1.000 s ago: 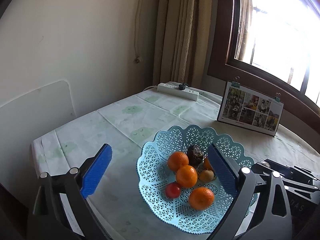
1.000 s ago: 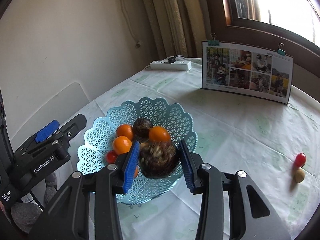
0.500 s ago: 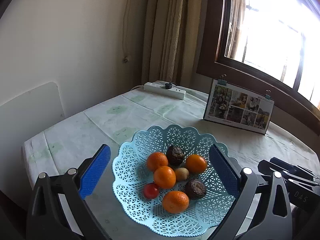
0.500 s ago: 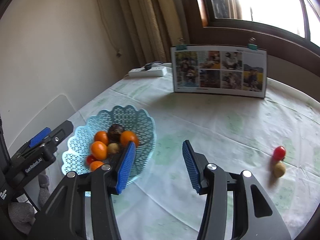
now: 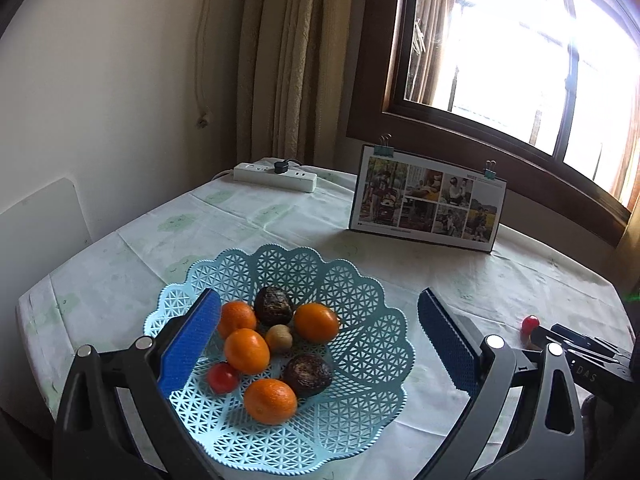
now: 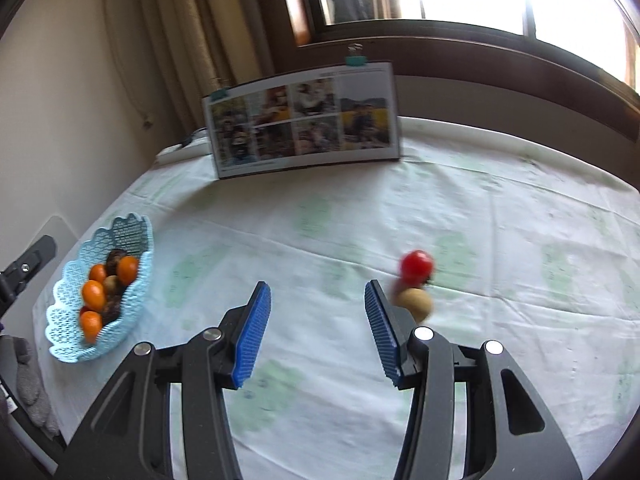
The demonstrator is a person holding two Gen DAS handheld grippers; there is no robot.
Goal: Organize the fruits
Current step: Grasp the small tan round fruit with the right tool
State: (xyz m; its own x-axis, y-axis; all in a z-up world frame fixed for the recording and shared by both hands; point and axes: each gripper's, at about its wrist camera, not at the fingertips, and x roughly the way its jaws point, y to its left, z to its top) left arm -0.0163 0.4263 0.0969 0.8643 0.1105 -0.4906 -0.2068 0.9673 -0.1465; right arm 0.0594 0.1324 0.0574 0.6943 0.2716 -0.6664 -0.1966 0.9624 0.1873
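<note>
A light blue lattice basket [image 5: 360, 320] [image 6: 66, 344] holds several oranges, two dark brown fruits [image 5: 308, 374], a small tan fruit [image 5: 279, 337] and a red tomato [image 5: 222, 377]. My left gripper [image 5: 320, 340] hovers open over the basket with nothing between its blue pads. My right gripper [image 6: 316, 330] is open and empty above the tablecloth. A red tomato [image 6: 417, 265] [image 5: 530, 323] and a tan fruit [image 6: 414, 303] lie on the cloth just right of its right pad [image 6: 380, 332].
A photo board [image 5: 426, 200] [image 6: 302, 120] with clips stands at the back under the window. A white power strip [image 5: 275, 171] lies at the far corner by the curtain. A white chair back [image 5: 40, 224] stands left of the table.
My right gripper let the dark brown fruit go into the basket, opened, and swung right toward the tomato and tan fruit. The left gripper shifted so the basket lies between its pads.
</note>
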